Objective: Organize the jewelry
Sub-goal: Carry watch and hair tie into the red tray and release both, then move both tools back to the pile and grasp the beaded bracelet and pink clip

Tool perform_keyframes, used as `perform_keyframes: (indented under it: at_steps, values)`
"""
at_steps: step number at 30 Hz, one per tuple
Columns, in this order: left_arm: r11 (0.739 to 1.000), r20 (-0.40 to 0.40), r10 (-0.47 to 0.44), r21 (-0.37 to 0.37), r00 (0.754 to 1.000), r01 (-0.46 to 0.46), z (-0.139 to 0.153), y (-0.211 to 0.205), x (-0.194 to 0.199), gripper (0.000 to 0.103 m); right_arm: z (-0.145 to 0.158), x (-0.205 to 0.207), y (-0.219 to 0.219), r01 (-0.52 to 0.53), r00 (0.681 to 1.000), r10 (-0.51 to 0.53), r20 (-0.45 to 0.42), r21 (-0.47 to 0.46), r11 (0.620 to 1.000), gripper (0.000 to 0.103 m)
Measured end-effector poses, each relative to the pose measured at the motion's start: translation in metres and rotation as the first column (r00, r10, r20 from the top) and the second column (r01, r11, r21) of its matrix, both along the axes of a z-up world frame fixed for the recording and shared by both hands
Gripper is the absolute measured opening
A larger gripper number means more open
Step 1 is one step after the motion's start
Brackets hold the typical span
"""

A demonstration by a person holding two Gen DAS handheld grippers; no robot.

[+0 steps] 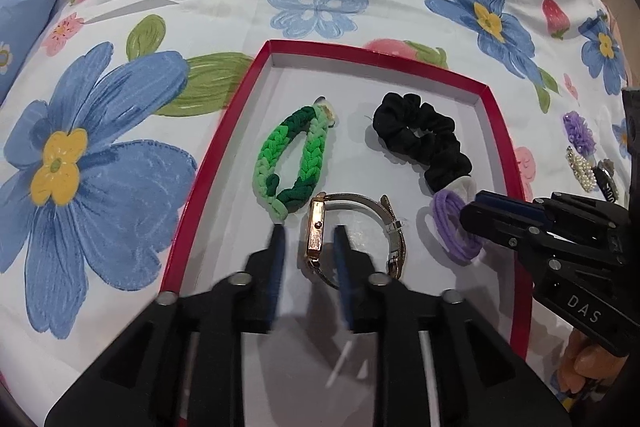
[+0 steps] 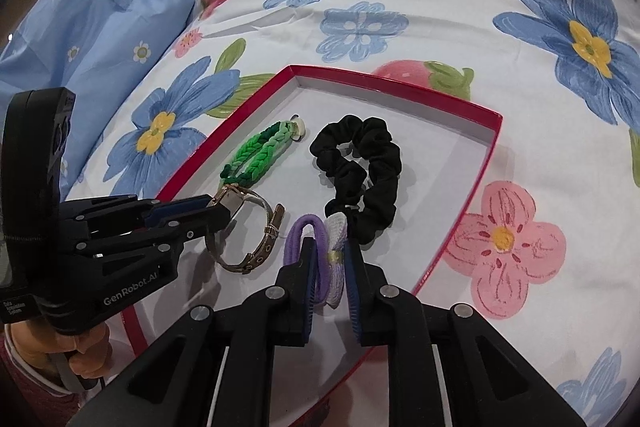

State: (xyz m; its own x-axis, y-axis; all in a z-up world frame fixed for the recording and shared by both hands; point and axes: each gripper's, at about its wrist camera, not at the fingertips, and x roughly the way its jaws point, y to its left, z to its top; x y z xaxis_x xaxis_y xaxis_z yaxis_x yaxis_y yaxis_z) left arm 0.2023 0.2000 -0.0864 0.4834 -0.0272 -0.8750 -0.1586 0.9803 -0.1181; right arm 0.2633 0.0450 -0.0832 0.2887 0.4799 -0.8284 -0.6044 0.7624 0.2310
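A red-rimmed white box lies on a floral sheet. It holds a green braided band, a black scrunchie, a gold watch and a purple hair tie. My left gripper points down over the watch. Its fingers stand on either side of the gold case with a gap on each side. My right gripper has the purple tie and its pale bow between its pads, resting on the box floor.
To the right of the box, on the sheet, lie a purple flower clip, a pearl clip and a dark piece. A blue pillow rises at the far left. A hand grips the left tool's handle.
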Motion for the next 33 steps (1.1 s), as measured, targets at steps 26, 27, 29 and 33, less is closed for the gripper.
perform_keyframes:
  at_steps: [26, 27, 29, 33]
  values:
    - [0.994, 0.142, 0.040, -0.110, 0.989, -0.025, 0.061, -0.031, -0.072, 0.043, 0.072, -0.059, -0.098, 0.133, 0.988, -0.146, 0.049, 0.209, 0.969, 0.038]
    - [0.993, 0.143, 0.032, -0.114, 0.989, -0.016, 0.062, -0.035, -0.073, 0.043, 0.073, -0.062, -0.107, 0.144, 0.986, -0.158, 0.052, 0.211, 0.967, 0.038]
    - [0.993, 0.142, 0.009, -0.120, 0.990, 0.009, 0.064, -0.047, -0.077, 0.043, 0.075, -0.068, -0.125, 0.167, 0.982, -0.183, 0.053, 0.217, 0.962, 0.039]
    - [0.988, 0.142, -0.037, -0.142, 0.989, 0.058, 0.067, -0.069, -0.082, 0.044, 0.077, -0.081, -0.157, 0.212, 0.971, -0.230, 0.058, 0.221, 0.952, 0.039]
